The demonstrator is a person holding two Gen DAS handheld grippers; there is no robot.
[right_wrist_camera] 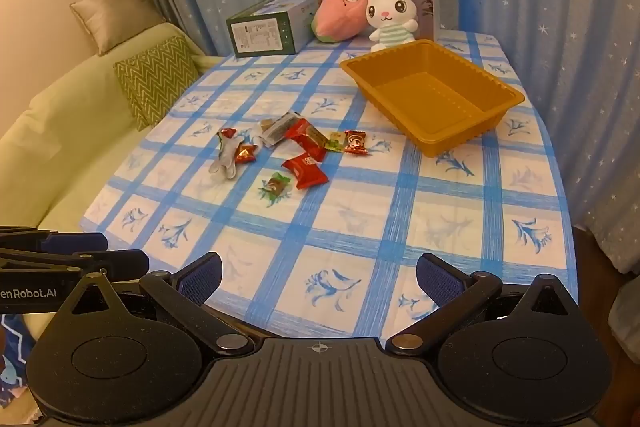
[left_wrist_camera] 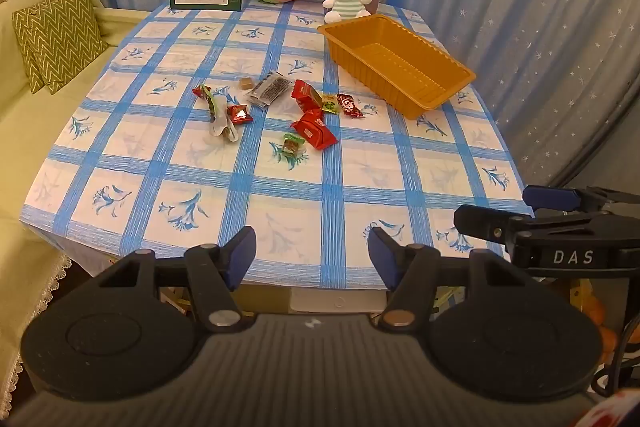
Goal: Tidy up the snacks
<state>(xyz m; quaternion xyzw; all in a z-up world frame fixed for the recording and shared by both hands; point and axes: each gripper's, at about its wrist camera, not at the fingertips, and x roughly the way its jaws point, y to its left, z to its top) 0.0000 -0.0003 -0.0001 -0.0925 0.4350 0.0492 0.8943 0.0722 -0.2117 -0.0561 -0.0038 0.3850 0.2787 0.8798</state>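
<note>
I held the left gripper and right gripper wide apart and empty at the worktop's near edge. The snacks lay scattered mid-cloth, left of the empty tray; I judged it best to pinch one wrapper squarely at a time.

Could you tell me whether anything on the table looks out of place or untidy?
Yes: wrapped snacks lie scattered loose on the tablecloth, while the orange tray beside them sits empty and askew.

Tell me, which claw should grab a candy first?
Probably the right claw: both are open and empty at the table's near edge, but the tray sits on the right, just beyond the candies.
</note>
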